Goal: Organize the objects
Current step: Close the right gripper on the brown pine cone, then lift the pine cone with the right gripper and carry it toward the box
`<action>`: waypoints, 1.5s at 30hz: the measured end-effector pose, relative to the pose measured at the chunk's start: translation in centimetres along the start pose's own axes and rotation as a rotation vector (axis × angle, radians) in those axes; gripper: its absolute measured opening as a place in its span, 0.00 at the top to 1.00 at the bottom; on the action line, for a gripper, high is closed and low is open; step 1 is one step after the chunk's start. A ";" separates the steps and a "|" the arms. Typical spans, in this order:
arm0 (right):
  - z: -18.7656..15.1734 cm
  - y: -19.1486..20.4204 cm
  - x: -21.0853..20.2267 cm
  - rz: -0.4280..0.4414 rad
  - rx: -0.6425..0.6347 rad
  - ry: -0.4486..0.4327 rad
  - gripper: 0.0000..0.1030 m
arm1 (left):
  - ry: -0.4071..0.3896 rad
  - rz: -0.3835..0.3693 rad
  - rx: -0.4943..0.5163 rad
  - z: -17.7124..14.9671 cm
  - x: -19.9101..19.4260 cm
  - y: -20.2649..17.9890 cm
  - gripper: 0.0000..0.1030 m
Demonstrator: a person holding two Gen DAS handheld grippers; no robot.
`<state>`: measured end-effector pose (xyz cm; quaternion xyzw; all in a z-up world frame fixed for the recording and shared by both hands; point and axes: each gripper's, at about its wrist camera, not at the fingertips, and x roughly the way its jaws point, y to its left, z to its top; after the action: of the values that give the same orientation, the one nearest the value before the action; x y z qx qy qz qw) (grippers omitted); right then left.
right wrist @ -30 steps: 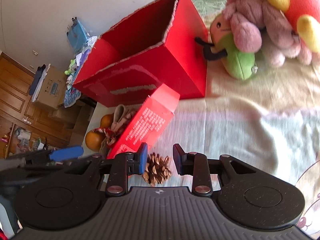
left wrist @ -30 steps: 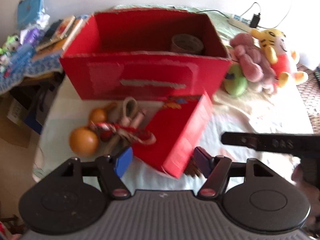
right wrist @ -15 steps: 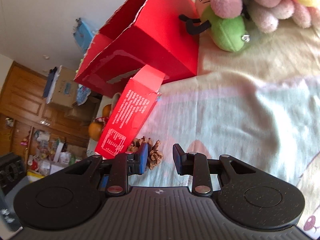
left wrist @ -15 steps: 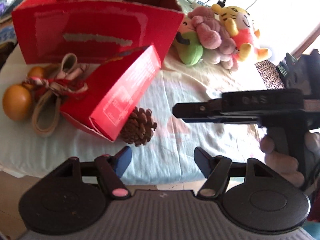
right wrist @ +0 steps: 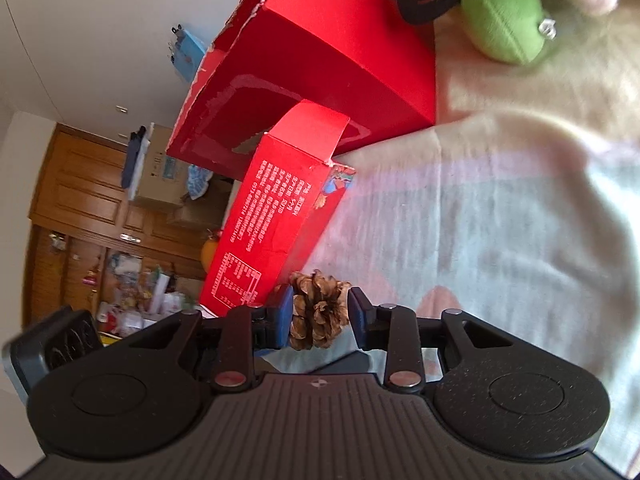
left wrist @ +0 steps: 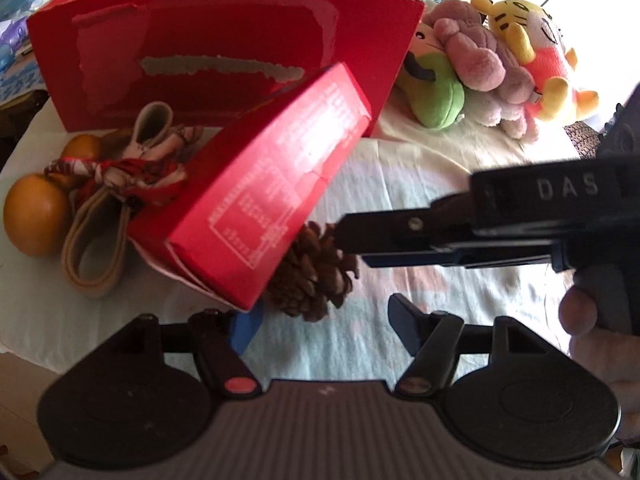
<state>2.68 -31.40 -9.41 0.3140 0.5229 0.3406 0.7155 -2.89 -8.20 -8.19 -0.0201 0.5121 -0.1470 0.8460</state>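
Right gripper (right wrist: pixel 319 315) has its jaws apart w/ the pine cone (right wrist: pixel 318 312) sitting between them, left pad touching it, small red carton (right wrist: pixel 276 224) just ahead-left & big red box (right wrist: pixel 316 80) beyond; left gripper (left wrist: pixel 322 320) wide open, empty, cone just ahead of it.

Brown pine cone (right wrist: pixel 318 310) lies on cloth beside tilted red carton (right wrist: pixel 276 224).

A white wall (right wrist: pixel 100 40) meets wooden cabinets (right wrist: pixel 76 208), with a pale cloth-covered table (right wrist: pixel 500 220) brightly lit
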 end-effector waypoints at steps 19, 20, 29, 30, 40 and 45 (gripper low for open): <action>0.1 -1.0 -1.4 0.048 0.077 0.058 0.58 | -0.017 -0.012 0.042 0.8 0.1 -1.4 0.31; -0.1 -1.3 -1.8 0.039 0.088 0.062 0.58 | -0.016 -0.020 0.047 0.8 0.1 -1.6 0.31; -1.2 -2.7 -4.4 -0.018 0.150 0.030 0.57 | -0.025 -0.094 0.056 0.3 0.0 -3.4 0.32; -1.4 -2.9 -4.7 -0.024 0.154 0.025 0.55 | -0.031 -0.105 0.049 0.2 -0.1 -3.5 0.32; -2.7 -5.0 -6.3 -0.077 0.223 -0.011 0.51 | -0.034 -0.173 0.084 -1.1 0.8 -6.8 0.32; -2.6 -5.1 -7.2 -0.081 0.209 -0.058 0.50 | -0.007 -0.172 0.069 -1.3 1.8 -6.9 0.35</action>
<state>-0.61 -39.93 -10.33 0.3754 0.5469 0.2459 0.7068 -4.79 -15.15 -9.06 -0.0355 0.5002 -0.2367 0.8322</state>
